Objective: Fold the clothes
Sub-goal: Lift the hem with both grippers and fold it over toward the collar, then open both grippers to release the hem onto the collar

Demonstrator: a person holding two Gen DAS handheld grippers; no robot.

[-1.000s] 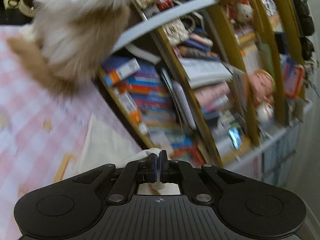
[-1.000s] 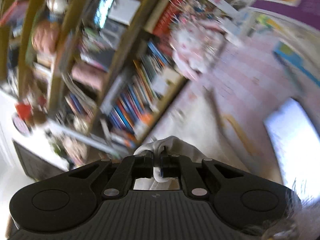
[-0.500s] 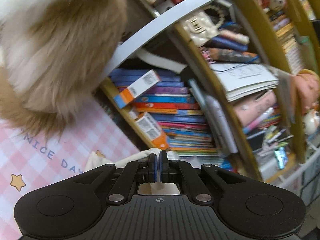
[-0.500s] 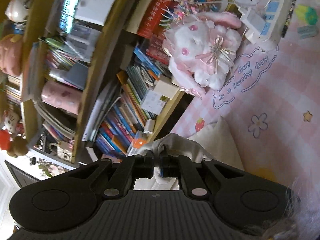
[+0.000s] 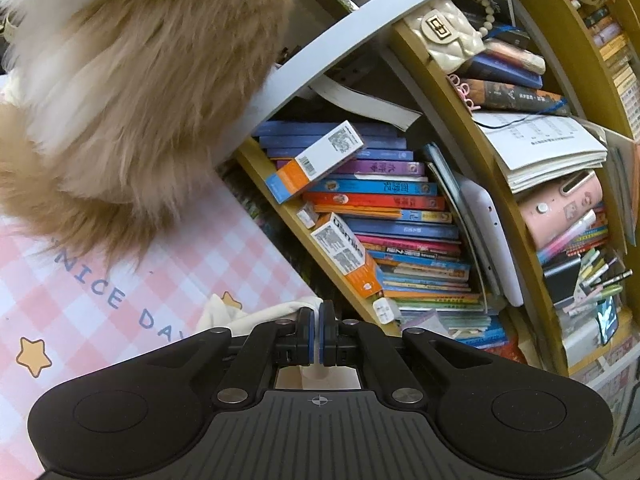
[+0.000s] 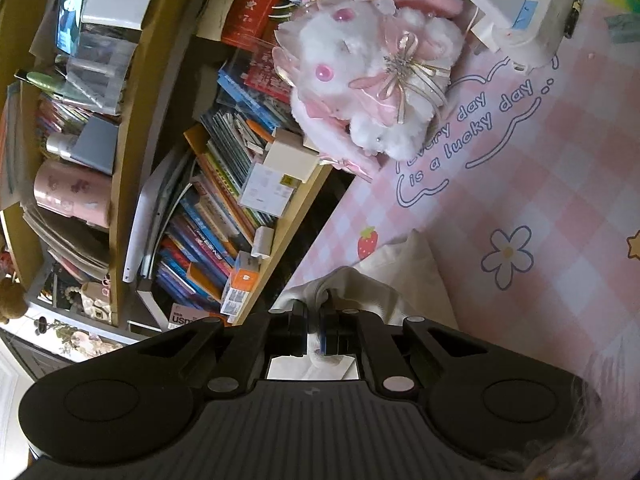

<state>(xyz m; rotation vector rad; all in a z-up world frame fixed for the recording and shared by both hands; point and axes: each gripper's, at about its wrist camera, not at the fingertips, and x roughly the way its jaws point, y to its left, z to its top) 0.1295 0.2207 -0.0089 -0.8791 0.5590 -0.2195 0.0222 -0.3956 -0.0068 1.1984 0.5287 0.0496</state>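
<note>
The left tool [image 5: 319,334] is seen as a black plastic body with a ribbed top, two round recessed discs, silver screws at the linkage arms, a small crosshair mark and blue-edged fingers [image 5: 307,332]. The same black build is shown on the right tool [image 6: 316,330]: ribbed top, round discs, silver screws, a faint logo.

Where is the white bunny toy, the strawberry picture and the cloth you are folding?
white bunny toy [image 6: 360,80], right wrist view, on its fluffy face.
strawberry picture [image 6: 367,243], right wrist view, on the red fruit.
cream cloth [image 6: 404,280], right wrist view, on the flat fabric.
</note>
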